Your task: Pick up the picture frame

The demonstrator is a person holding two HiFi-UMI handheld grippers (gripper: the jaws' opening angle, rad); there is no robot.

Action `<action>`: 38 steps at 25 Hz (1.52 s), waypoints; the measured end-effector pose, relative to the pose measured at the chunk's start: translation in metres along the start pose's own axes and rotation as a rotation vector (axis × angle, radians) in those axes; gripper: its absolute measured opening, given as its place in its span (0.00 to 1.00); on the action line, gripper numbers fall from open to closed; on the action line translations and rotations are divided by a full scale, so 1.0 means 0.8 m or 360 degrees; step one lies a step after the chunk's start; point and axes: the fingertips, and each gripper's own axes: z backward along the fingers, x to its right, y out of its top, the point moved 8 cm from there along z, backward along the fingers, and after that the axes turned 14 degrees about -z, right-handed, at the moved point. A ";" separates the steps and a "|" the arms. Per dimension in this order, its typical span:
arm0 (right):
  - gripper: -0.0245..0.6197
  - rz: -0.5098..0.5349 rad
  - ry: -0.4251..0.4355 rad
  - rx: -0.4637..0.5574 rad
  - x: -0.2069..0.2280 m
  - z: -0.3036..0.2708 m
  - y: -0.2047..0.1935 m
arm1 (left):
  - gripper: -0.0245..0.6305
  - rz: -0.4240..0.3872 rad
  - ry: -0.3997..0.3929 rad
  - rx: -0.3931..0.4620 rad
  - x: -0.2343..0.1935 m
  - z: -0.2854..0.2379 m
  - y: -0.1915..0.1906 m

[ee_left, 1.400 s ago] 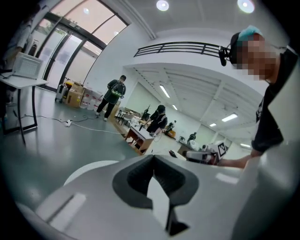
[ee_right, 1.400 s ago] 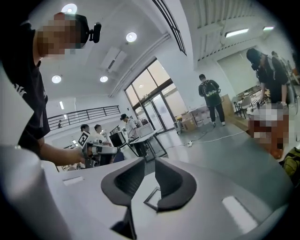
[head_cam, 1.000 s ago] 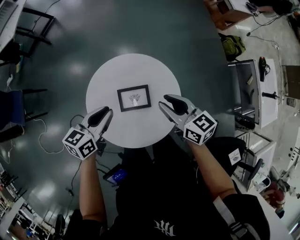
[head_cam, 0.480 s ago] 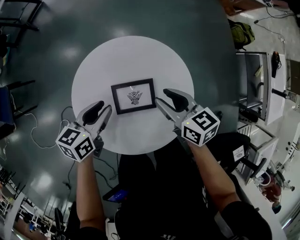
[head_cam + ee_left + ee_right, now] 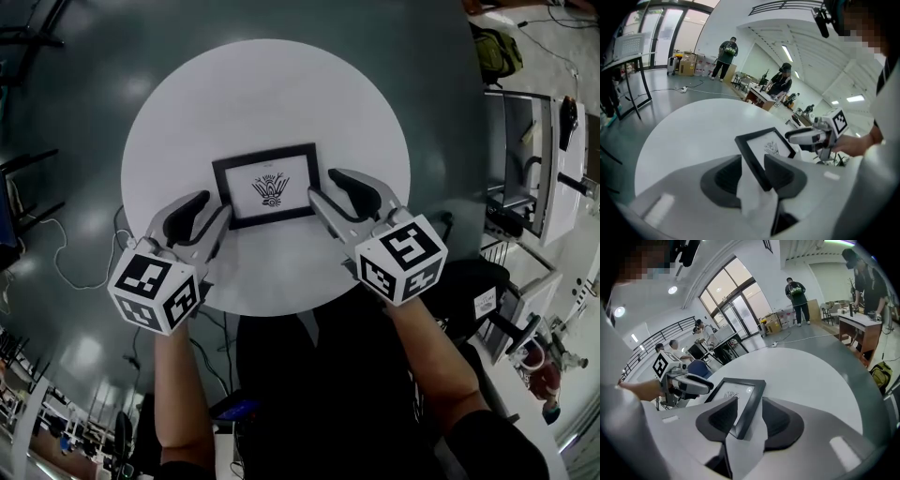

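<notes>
A black picture frame point(image 5: 267, 185) with a small drawing lies flat in the middle of the round white table point(image 5: 272, 94). My left gripper point(image 5: 208, 212) is at the frame's left end and my right gripper point(image 5: 333, 190) at its right end. In the left gripper view the frame point(image 5: 766, 149) has its near corner between my left gripper's point(image 5: 752, 169) jaws. In the right gripper view the frame's point(image 5: 740, 397) side rail runs between my right gripper's point(image 5: 749, 416) jaws. Both pairs of jaws have just been opening and stand wide, and the pads do not press on the frame.
The table's near edge point(image 5: 272, 311) is just under my hands. Desks and gear point(image 5: 534, 150) stand to the right, with a green backpack point(image 5: 497, 52) on the floor. Cables point(image 5: 66, 272) trail at the left. People point(image 5: 726, 58) stand far off in the room.
Both grippers have come down and forward from the table's near edge to the two ends of the frame. Their jaws are wider, and the frame's edges now sit between them.
</notes>
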 end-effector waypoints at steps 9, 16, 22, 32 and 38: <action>0.25 0.0050 -0.0056 -0.0015 -0.003 -0.012 -0.007 | 0.26 -0.0049 -0.0002 -0.0044 0.004 -0.012 0.000; 0.25 0.0113 -0.0113 -0.0047 -0.005 -0.016 -0.010 | 0.26 -0.0062 0.0017 -0.0084 0.005 -0.018 -0.004; 0.25 0.0149 -0.0149 -0.0045 -0.007 -0.017 -0.012 | 0.25 -0.0080 0.0020 -0.0105 0.007 -0.022 -0.003; 0.22 0.0195 -0.0189 -0.0038 -0.013 -0.020 -0.015 | 0.23 -0.0082 0.0037 -0.0140 0.008 -0.024 0.000; 0.22 0.0192 -0.0210 -0.0021 -0.015 -0.019 -0.015 | 0.23 -0.0061 0.0075 -0.0134 0.010 -0.024 0.001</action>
